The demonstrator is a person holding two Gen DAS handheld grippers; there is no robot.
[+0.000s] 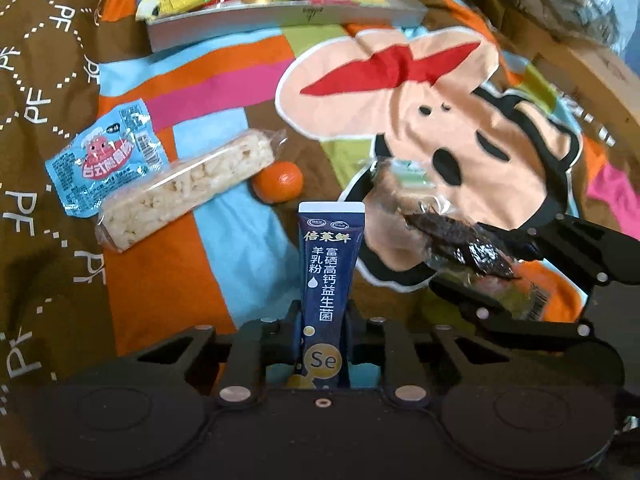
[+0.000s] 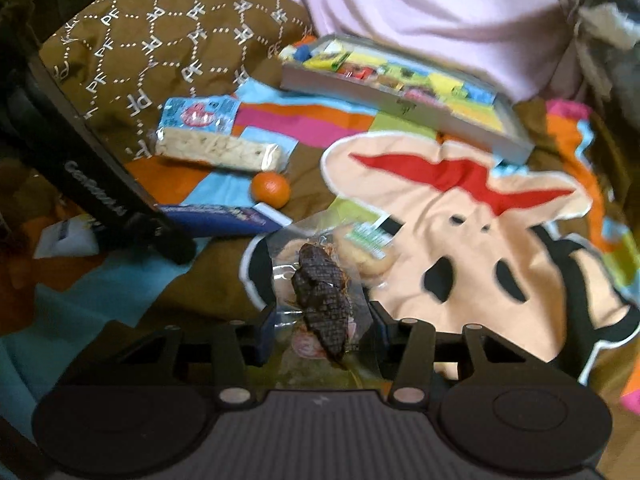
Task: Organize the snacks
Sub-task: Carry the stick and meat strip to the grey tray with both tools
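My left gripper (image 1: pixel 324 314) is shut on a navy blue stick sachet (image 1: pixel 330 264) that stands upright between its fingers. In the right wrist view the same sachet (image 2: pixel 224 218) lies level in the left gripper (image 2: pixel 176 240) at the left. My right gripper (image 2: pixel 324 320) is shut on a clear packet of dark dried snack (image 2: pixel 322 300). The left wrist view shows that packet (image 1: pixel 460 248) held above the cover at the right. A grey snack tray (image 1: pixel 260 22) (image 2: pixel 384 106) with several wrapped snacks sits at the far side.
On the colourful cartoon bedcover (image 1: pixel 420 128) lie a rice crisp bar (image 1: pixel 188 188), a light blue packet (image 1: pixel 104 156), a small orange (image 1: pixel 279 182) and a clear biscuit packet with a green label (image 2: pixel 368 244). Pink cloth (image 2: pixel 420 8) lies behind the tray.
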